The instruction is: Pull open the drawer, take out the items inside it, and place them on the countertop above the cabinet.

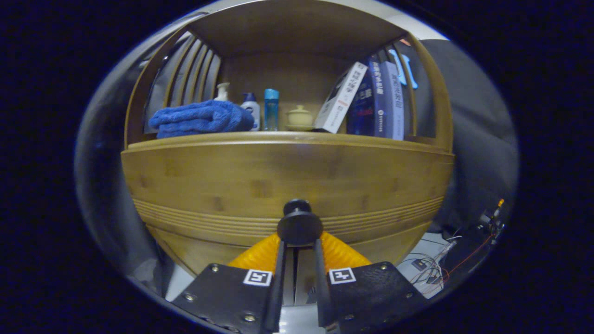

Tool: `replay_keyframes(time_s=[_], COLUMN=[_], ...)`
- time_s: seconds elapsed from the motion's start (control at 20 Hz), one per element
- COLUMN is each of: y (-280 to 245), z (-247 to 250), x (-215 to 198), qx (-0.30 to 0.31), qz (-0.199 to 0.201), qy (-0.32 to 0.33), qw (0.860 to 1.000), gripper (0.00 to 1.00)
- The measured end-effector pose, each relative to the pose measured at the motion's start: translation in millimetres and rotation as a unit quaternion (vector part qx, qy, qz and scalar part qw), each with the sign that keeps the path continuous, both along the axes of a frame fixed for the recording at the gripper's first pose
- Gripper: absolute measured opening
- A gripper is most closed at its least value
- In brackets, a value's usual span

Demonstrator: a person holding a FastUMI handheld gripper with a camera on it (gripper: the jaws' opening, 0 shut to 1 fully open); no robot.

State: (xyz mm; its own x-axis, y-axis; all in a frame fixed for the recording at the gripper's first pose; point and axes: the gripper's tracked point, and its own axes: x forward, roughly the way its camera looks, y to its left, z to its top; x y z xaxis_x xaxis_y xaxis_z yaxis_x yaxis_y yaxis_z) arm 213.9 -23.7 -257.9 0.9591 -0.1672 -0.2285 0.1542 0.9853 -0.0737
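Note:
The bamboo cabinet's drawer front [287, 181] stands right in front of me, with its black round knob [300, 225] low at the middle. My gripper [300, 237] reaches it from below. The two orange fingers [260, 254] close in from either side and their tips pass behind the knob's disc, pressing on its stem. The drawer's inside is hidden. The countertop [283, 137] runs just above the drawer front, under the cabinet's upper shelf space.
On the countertop lie a folded blue towel [199, 118], a white pump bottle [251, 107], a blue bottle [271, 109], a small lidded cup [300, 117] and leaning books [371, 99]. Cables [431, 266] lie on the floor at the lower right.

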Motion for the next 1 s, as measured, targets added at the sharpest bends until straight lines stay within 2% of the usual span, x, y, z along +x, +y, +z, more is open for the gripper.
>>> replay_keyframes(time_s=[0.15, 0.25, 0.4, 0.45, 0.55, 0.65, 0.7, 0.75, 0.85, 1.0], y=[5, -1, -7, -4, 3, -4, -4, -5, -1, -3], z=[4, 16, 20, 20, 22, 25, 28, 28, 26, 25], x=[-7, -10, -8, -4, 7, 17, 9, 9, 5, 1], qx=[0.059, 0.080, 0.055, 0.048, 0.034, -0.008, -0.024, -0.027, -0.015, -0.023], qz=[0.031, 0.034, 0.028, 0.036, 0.048, 0.021, 0.015, 0.007, -0.002, -0.011], qy=[-0.025, -0.059, -0.052, -0.042, -0.031, -0.036, -0.037, -0.039, -0.042, -0.029], qw=[0.997, 0.994, 0.997, 0.997, 0.998, 0.999, 0.999, 0.999, 0.999, 0.999], gripper=[0.32, 0.50, 0.78, 0.78, 0.65, 0.51, 0.44, 0.44, 0.36, 0.36])
